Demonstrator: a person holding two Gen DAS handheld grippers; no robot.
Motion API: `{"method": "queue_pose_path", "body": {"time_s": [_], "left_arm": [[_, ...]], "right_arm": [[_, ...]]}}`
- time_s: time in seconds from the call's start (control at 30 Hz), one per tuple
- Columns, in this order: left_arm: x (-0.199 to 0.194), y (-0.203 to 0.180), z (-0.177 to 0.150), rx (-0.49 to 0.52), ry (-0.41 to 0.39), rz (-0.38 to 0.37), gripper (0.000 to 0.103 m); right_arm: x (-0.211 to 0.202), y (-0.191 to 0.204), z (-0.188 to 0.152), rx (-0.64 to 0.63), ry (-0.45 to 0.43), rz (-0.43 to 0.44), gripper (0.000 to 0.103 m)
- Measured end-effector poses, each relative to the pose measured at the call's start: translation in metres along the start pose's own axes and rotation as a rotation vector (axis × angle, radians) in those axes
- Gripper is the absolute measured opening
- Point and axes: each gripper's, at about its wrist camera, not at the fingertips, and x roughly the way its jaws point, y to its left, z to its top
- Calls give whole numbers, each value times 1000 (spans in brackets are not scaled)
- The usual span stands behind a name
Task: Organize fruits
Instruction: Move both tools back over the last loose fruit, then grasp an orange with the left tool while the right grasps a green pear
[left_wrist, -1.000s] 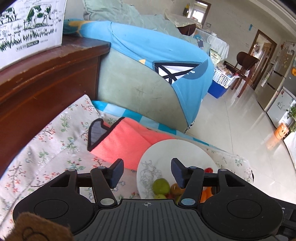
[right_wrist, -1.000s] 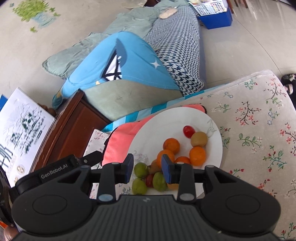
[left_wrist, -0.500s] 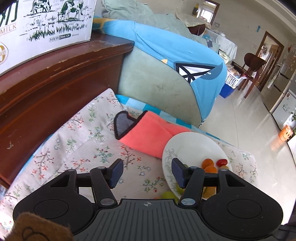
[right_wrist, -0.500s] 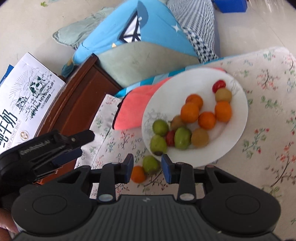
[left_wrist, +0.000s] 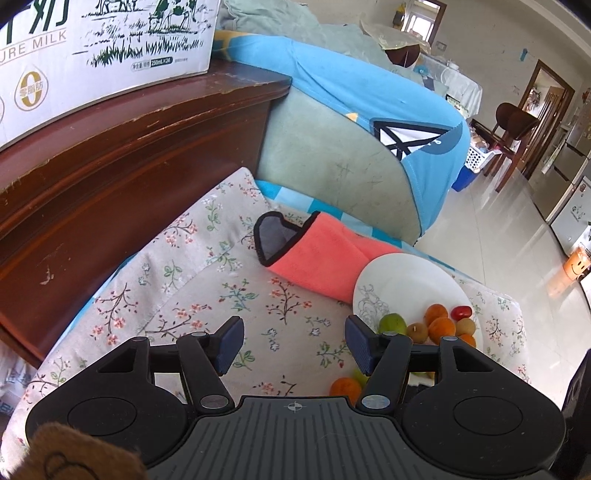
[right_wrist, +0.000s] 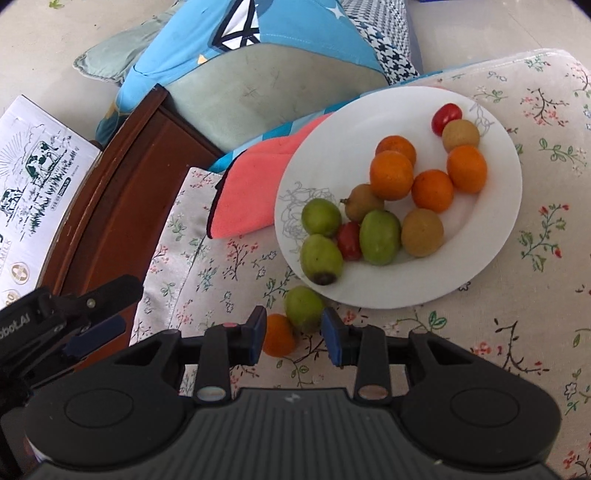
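The right gripper (right_wrist: 294, 336) hung open, empty, over a green fruit (right_wrist: 305, 308) beside the plate (right_wrist: 495, 236); the left gripper (left_wrist: 293, 345) was opening, empty.

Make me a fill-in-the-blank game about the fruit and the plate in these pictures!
1. Most of the fruit sits on a round ____ plate.
2. The number of fruits lying off the plate, on the flowery cloth, is ____.
3. The fruit off the plate beside the green fruit is coloured ____.
4. The plate partly covers a folded ____ cloth.

Missing words: white; two; orange; pink
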Motion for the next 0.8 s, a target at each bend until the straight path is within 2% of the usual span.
{"method": "queue_pose_path", "body": {"time_s": [0.43,0.57,0.63,0.8], "left_arm": [[-2,4,-6,28,19,-4,60],[-1,5,-9,35,26,-5,60],[0,5,-10,42,33,-3,61],[7,6,-14,61,62,7,60]], "right_arm": [[20,16,-5,-29,-25,-96,36],[23,17,-6,-22,-39,-93,36],[24,17,-7,-35,-45,-97,29],[22,16,-8,-44,-38,-86,28]]}}
